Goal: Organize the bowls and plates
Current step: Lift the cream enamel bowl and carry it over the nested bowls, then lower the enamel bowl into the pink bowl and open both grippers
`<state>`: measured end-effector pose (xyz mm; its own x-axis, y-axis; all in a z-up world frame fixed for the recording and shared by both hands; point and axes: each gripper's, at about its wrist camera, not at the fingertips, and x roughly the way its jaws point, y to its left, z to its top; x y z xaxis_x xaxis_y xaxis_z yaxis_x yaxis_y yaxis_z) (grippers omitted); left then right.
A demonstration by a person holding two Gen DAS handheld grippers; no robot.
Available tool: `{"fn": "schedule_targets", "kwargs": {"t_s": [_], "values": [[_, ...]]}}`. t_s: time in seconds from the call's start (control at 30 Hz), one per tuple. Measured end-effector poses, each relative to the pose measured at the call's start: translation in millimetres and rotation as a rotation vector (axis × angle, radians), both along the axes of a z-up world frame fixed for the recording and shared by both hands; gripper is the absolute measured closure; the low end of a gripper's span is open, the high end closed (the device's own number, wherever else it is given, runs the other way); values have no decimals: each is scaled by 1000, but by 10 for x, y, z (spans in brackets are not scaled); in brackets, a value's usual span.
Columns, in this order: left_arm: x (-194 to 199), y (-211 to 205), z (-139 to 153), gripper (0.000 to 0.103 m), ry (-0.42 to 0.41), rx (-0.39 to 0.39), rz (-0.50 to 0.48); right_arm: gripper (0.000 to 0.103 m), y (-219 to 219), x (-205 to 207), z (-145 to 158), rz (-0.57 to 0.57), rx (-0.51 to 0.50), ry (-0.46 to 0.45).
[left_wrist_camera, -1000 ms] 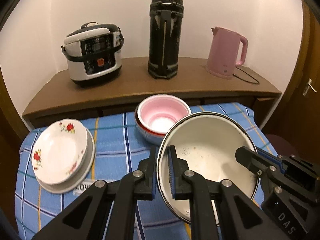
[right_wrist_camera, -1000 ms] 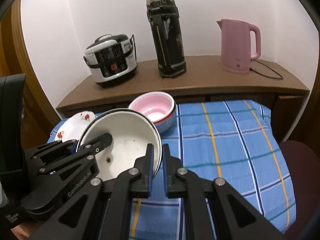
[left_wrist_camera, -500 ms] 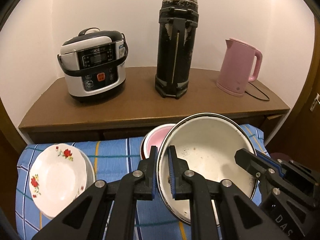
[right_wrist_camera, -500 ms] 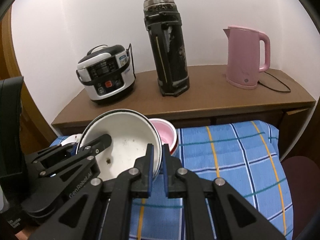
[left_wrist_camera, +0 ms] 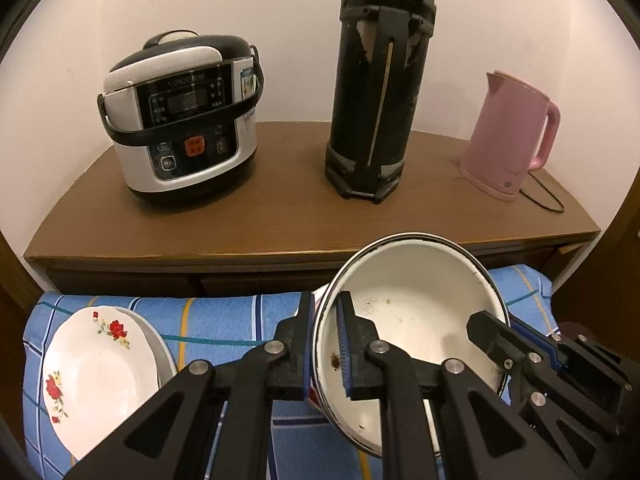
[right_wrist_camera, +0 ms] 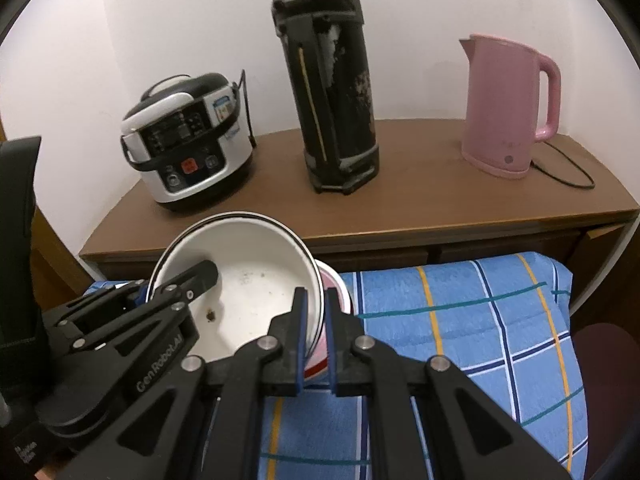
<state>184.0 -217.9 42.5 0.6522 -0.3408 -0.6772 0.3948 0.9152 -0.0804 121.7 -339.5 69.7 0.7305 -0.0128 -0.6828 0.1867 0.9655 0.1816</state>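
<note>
Here both grippers point forward and down, side by side. Left gripper (left_wrist_camera: pixel 325 344): jaws clamped on the left rim of the white bowl (left_wrist_camera: pixel 416 316). Right gripper (right_wrist_camera: pixel 314 340): jaws clamped on its right rim. The bowl is tilted, mouth toward the cameras, over the pink bowls (right_wrist_camera: pixel 334 284) near the table's (right_wrist_camera: pixel 460 308) far edge; contact unclear. Flowered plates (left_wrist_camera: pixel 96 376) sit stacked at the far left corner. Cooker (left_wrist_camera: pixel 180 116), flask (left_wrist_camera: pixel 380 80) and kettle (left_wrist_camera: pixel 512 136) stand on the sideboard behind.

rice cooker (left_wrist_camera: pixel 182 120), black thermos (left_wrist_camera: pixel 380 80), pink kettle (left_wrist_camera: pixel 510 136)
</note>
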Motion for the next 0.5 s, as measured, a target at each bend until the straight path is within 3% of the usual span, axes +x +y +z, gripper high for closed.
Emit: {"fn": "schedule_targets", "kwargs": {"t_s": [0.5], "values": [[296,-112,-338,90,78,44,17,95,-121,307,-370,-1,15,97]]}}
